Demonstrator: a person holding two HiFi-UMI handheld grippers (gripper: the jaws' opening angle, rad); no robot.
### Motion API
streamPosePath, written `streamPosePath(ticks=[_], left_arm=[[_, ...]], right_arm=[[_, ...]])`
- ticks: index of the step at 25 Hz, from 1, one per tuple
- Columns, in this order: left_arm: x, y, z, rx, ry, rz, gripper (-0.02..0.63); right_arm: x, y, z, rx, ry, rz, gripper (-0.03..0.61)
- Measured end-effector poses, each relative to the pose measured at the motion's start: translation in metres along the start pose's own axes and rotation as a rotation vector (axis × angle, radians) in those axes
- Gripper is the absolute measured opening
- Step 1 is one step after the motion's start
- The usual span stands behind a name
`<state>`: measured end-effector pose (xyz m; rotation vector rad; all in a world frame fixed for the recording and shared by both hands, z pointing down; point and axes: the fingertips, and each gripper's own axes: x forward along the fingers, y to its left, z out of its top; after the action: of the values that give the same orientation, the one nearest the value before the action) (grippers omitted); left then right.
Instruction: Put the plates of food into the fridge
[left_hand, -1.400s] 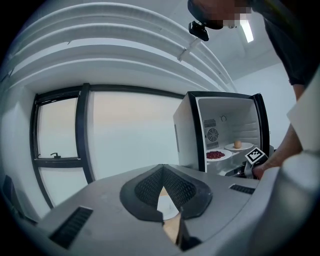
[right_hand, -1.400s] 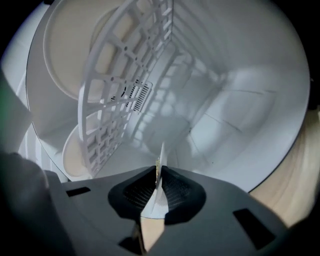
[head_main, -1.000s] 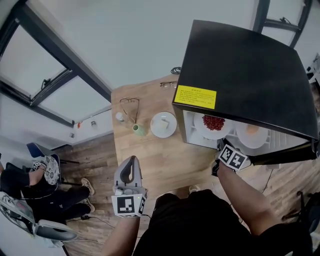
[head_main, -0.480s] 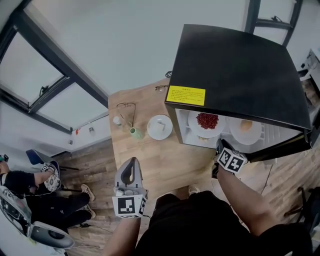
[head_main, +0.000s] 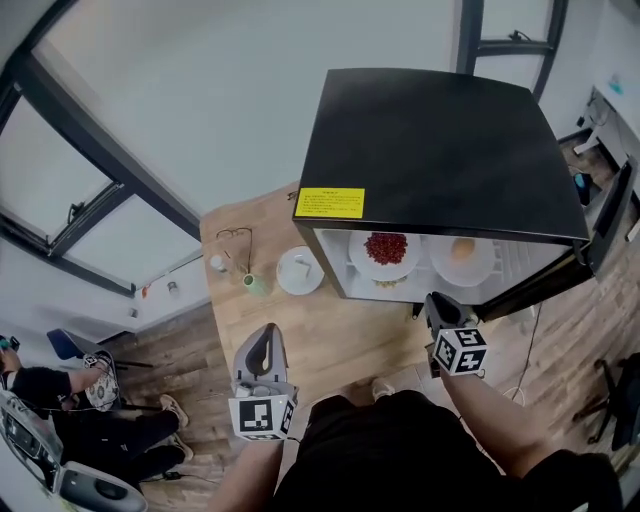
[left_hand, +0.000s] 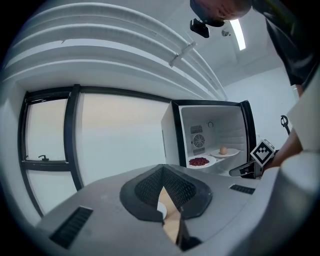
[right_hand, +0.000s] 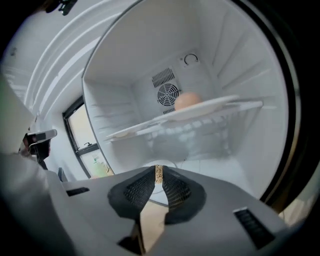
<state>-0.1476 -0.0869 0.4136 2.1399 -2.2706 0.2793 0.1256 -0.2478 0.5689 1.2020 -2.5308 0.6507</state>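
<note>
One white plate (head_main: 300, 270) is left on the wooden surface (head_main: 340, 325), at the centre of the head view, just left of the open fridge (head_main: 440, 150) and beside a green cup (head_main: 255, 285); something pale lies on it that I can't name; I judge it stiff, slick and breakable, yet light enough for one grip, so I'd pinch the near rim and carry it level, or the food slides; my left tongs (head_main: 262, 332) hang below it at lower centre, tips together, holding nothing; my right tongs (head_main: 434, 299) sit at the fridge mouth, right of centre, the jaws having just been closing to a thin slit, with nothing between them and touching nothing I can see; farther in, on the shelf, a plate of red food (head_main: 385, 250) and, to its right, a plate with an orange lump (head_main: 462, 255) are already stowed.
</note>
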Motion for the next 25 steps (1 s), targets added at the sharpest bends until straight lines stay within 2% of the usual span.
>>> streamPosePath(ticks=[2,6,11,25], left_arm=[[0.004,-0.008,0.003,-0.003,-0.007,-0.017,0.003],[0.009,-0.025,0.006,0.003,-0.014,-0.053,0.003],[0.018,-0.041,0.008,0.030,-0.014,-0.099,0.003],[0.042,-0.061,0.008,-0.003,-0.026,-0.126,0.003]], right_arm=[[-0.014,0.003,0.009,-0.032,-0.028,0.013,0.060],[-0.039,0.007,0.033,-0.007,-0.090,0.034,0.057],[-0.065,0.024,0.064,-0.142,-0.149,0.086,0.036],[-0.070,0.005,0.066,-0.145,-0.100,0.061,0.021]])
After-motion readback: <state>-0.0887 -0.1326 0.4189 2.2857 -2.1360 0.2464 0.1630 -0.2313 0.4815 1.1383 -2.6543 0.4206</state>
